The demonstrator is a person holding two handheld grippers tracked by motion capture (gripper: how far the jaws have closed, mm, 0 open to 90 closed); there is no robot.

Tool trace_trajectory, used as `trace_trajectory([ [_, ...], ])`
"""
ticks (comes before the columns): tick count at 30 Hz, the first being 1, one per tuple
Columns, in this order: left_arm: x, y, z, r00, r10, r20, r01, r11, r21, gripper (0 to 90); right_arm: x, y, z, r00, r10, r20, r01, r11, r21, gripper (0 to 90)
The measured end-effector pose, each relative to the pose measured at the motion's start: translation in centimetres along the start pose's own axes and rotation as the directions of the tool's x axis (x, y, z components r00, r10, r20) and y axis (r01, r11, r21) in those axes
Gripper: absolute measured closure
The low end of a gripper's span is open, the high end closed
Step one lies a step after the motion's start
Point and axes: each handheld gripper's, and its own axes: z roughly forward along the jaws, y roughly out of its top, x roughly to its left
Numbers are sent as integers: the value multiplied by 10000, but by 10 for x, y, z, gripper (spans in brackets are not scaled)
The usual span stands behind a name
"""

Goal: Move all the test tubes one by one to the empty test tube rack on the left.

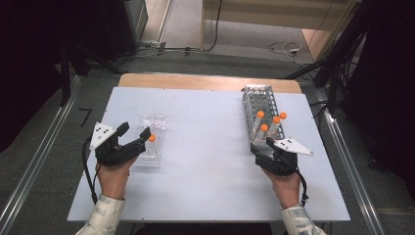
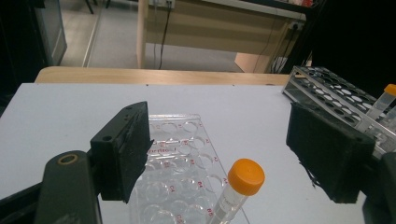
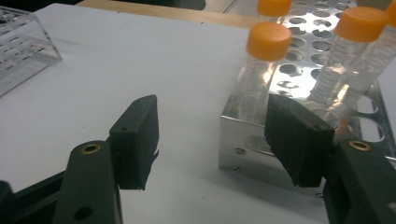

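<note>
left tool (image 1: 135, 133): jaws stand wide, nothing pressed between them. one orange-capped tube (image 2: 237, 189) rises in the gap, seated in the clear rack (image 2: 180, 161); neither pad touches it.
right tool (image 1: 261, 145): jaws apart, holding nothing, at the near end of the metal rack (image 1: 259, 111) on the right of the tabletop (image 1: 205, 147).
tubes in metal rack: four, orange caps up, clustered toward my end. the nearest tube (image 3: 261, 65) stands just ahead of my right jaws in the right gripper view.
clear rack: left of the tabletop, well apart from the metal one, with one tube in it at the near right.
weight: i judge the tubes light. they look empty or nearly so, thin clear plastic.
stiffness: the wall looks rigid enough for a pinch, though a hard squeeze could flex or crack it.
surface: smooth and round, so likely slippery. it may roll or twist out if the pads sit off-centre.
where to hold: on the bare wall just under the cap, pads on opposite sides; the ribbed cap above should stop it sliding down through the grip.
what to avoid: gripping the cap alone, since it may turn or pop loose. neighbouring tubes stand close, so i would come in narrow.
lift: straight up along the hole, i think; tilting could bind the tube in the metal rack or drag the light clear rack.
</note>
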Motion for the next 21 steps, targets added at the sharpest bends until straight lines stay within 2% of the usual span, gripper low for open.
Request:
trace_trajectory([
  [7,0,1,-1,10000,59,-21,-59,10000,-33,215,-12,3,12,9988,153,461,-147,9998,-139,416],
  [17,0,1,-1,9999,83,-122,-84,10000,-29,195,-15,5,27,9982,-10,605,24,9997,-235,544],
  [21,1,1,-2,9999,84,-135,-84,10000,-25,194,-16,6,33,9977,93,665,-77,9997,-244,587],
])
